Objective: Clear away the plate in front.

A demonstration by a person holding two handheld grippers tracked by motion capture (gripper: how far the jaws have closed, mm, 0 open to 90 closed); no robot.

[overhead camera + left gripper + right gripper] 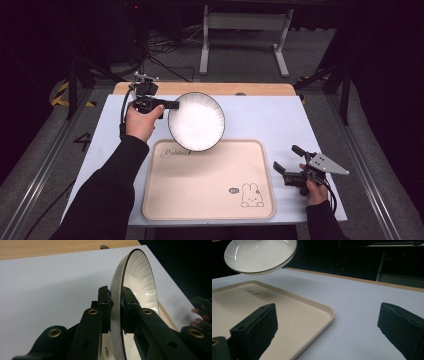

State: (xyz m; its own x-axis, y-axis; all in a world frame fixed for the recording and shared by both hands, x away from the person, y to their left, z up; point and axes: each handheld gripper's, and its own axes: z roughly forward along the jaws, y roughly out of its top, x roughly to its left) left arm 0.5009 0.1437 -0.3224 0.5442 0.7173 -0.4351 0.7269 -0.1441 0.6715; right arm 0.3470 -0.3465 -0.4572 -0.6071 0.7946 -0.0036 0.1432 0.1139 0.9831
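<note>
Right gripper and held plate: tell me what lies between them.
Between the right gripper and the plate sits the beige tray's bare corner on the table, per the high view.

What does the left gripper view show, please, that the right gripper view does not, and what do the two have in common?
Left gripper view alone: the left hand-held gripper pinching the white plate's rim between its jaws, and, at the right edge, fingers on the other hand-held gripper.

Right gripper view alone: the right hand-held gripper with its jaws wide apart and nothing between them, the beige tray's corner with its printed logo, and the plate held in the air above the tray.

Both: the plate, the pale table surface and its wooden far edge.
</note>
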